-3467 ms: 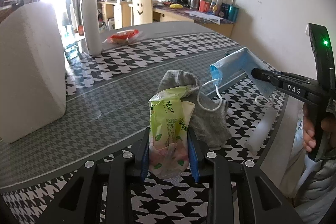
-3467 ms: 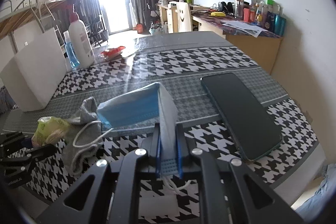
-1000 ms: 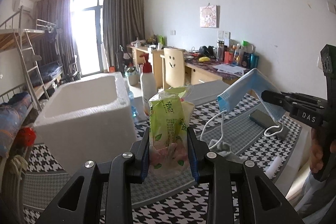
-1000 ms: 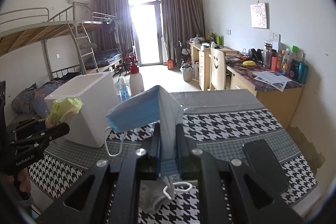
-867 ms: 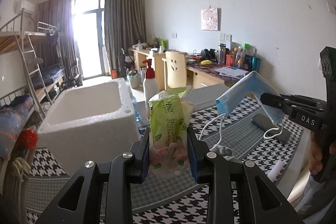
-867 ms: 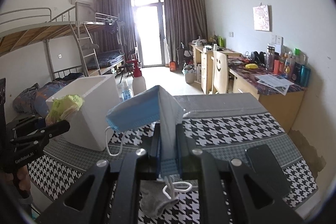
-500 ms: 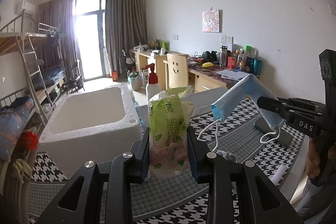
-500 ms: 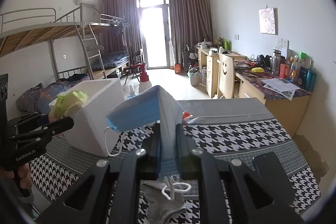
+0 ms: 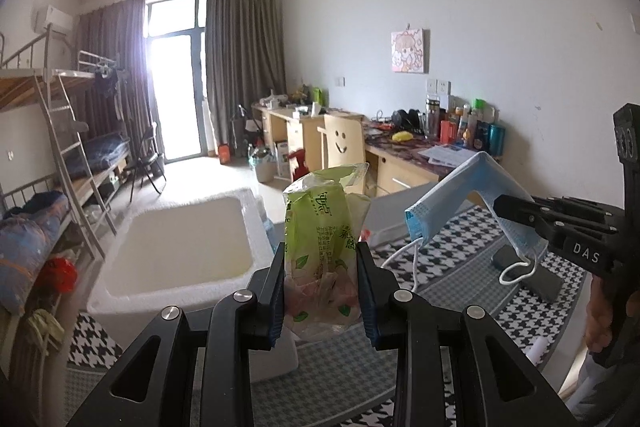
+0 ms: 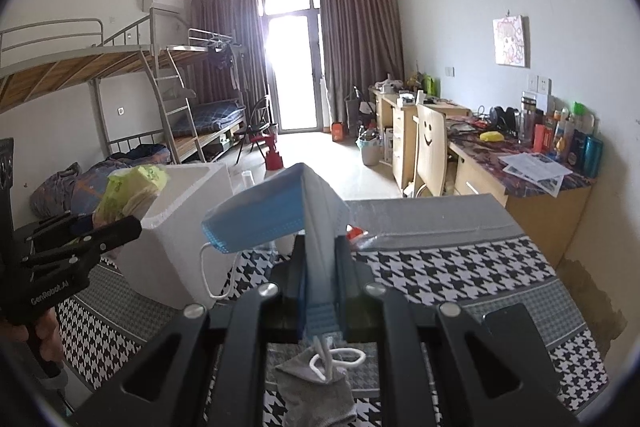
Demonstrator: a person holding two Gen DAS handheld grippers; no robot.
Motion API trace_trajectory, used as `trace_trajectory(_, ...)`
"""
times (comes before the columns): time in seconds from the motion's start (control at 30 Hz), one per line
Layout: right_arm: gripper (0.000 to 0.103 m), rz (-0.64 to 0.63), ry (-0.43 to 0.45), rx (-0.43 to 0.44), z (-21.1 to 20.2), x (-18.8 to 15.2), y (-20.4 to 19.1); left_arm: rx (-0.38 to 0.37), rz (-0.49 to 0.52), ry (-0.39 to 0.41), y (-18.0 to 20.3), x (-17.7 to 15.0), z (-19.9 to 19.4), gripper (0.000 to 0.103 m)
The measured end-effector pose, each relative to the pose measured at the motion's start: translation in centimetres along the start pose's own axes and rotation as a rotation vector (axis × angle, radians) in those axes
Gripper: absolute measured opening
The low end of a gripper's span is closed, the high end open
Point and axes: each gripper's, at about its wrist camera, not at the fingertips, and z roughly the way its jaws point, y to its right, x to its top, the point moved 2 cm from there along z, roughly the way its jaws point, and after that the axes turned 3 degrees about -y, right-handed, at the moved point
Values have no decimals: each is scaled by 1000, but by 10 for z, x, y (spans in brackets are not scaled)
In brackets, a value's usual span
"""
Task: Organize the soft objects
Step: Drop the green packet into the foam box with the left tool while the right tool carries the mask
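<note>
Two soft things are up in the air: your left gripper (image 9: 320, 291) clamps the green tissue pack (image 9: 322, 239), your right gripper (image 10: 320, 291) pinches the blue face mask (image 10: 276, 217). Foam box (image 9: 176, 247) looks empty; grey sock (image 10: 316, 393) waits on the table.

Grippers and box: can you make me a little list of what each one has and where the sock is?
left gripper: jaws shut on green tissue pack, held upright in the air
right gripper: jaws shut on blue face mask, ear loops dangling
white foam box: open top, on the table, nothing visible inside
grey sock: lying on the checked tablecloth, below the mask
phone: flat on the table
</note>
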Motion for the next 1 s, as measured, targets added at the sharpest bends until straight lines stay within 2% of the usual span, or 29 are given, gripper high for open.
trace_trajectory(0.5,16,-17,45,20,-2,28,-11,72,-39,53,-22,21,-4,33)
trace_trajectory(1.0,16,-61,58,58,6,47,-29,136,-64,59,-34,30,-3,33)
